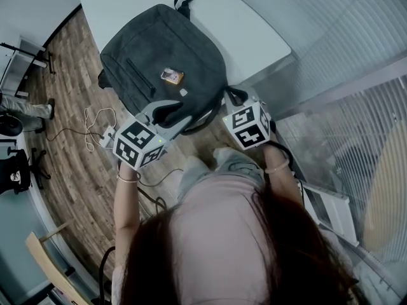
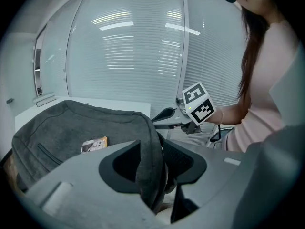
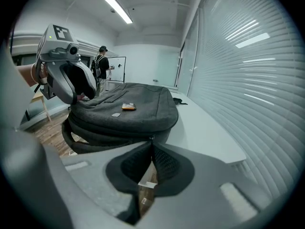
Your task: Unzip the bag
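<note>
A white surface [image 1: 254, 37] is seen at 12 o'clock in the head view, with slatted blinds [image 1: 362, 37] at 2 o'clock. A wooden floor [image 1: 70, 170] is spread at 9 o'clock, where a white cable [image 1: 86, 121] is laid. A wooden chair [image 1: 39, 254] is placed at 7 o'clock.

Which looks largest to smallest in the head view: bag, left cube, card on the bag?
1. Bag
2. Left cube, though nearer the camera, so it looks enlarged
3. Card

Slatted blinds [image 3: 248, 56] cover the tall windows along one side, and a strip light [image 3: 117, 8] glows on the white ceiling. A white table [image 1: 254, 37] stands on a wood-plank floor [image 1: 70, 100] — loose cables [image 1: 87, 121] trail across it, with a pale wooden chair [image 1: 43, 256] further off.
</note>
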The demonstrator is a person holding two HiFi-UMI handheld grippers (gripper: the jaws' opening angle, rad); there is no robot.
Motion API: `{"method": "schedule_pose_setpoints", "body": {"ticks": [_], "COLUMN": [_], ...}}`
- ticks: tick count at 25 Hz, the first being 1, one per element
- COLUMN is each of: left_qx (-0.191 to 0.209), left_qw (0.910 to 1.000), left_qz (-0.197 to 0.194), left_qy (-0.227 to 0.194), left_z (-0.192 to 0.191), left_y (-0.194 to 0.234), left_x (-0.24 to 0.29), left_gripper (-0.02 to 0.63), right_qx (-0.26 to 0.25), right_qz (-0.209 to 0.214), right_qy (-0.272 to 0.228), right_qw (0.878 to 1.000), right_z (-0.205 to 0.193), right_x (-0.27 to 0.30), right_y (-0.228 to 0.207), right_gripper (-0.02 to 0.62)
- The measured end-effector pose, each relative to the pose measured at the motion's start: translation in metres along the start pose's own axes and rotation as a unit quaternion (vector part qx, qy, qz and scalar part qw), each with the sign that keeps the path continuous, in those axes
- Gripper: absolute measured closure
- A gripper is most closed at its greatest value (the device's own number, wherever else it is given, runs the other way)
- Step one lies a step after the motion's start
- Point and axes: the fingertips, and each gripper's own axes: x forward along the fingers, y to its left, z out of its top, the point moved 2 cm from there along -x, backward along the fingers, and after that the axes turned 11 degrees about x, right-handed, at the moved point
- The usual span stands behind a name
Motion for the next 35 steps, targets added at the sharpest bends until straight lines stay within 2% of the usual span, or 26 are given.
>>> {"method": "schedule_pose_setpoints", "body": {"ticks": [6,12,16,23,35], "left_qx": [0.002,0.023,0.052,0.041,0.021], "left_qw": [0.9995,0.9972,0.9946,0.9948,0.9959], "left_qz": [-0.017,-0.025,-0.035,-0.052,-0.066], "left_qy": [0.025,0.066,0.083,0.077,0.059], "left_z": [-0.002,-0.009,-0.012,-0.013,-0.017], "left_y": [-0.006,-0.009,-0.013,-0.012,-0.011], "left_x": [0.015,0.032,0.04,0.041,0.042], "left_gripper": [0.44,0.442,0.501,0.546,0.561], "right_qx": [-0.003,-0.006,-0.013,-0.023,-0.028], "right_qz": [0.005,0.013,0.018,0.015,0.005], "right_qy": [-0.005,-0.008,-0.01,-0.017,-0.022], "right_qw": [1.0,1.0,1.0,0.999,0.999], "right_z": [-0.001,0.0,-0.002,-0.001,0.004], "right_x": [0.0,-0.001,0.0,0.001,0.009], "right_y": [0.0,0.001,-0.001,-0.004,-0.018], "right_gripper": [0.583,0.583,0.583,0.583,0.583]}}
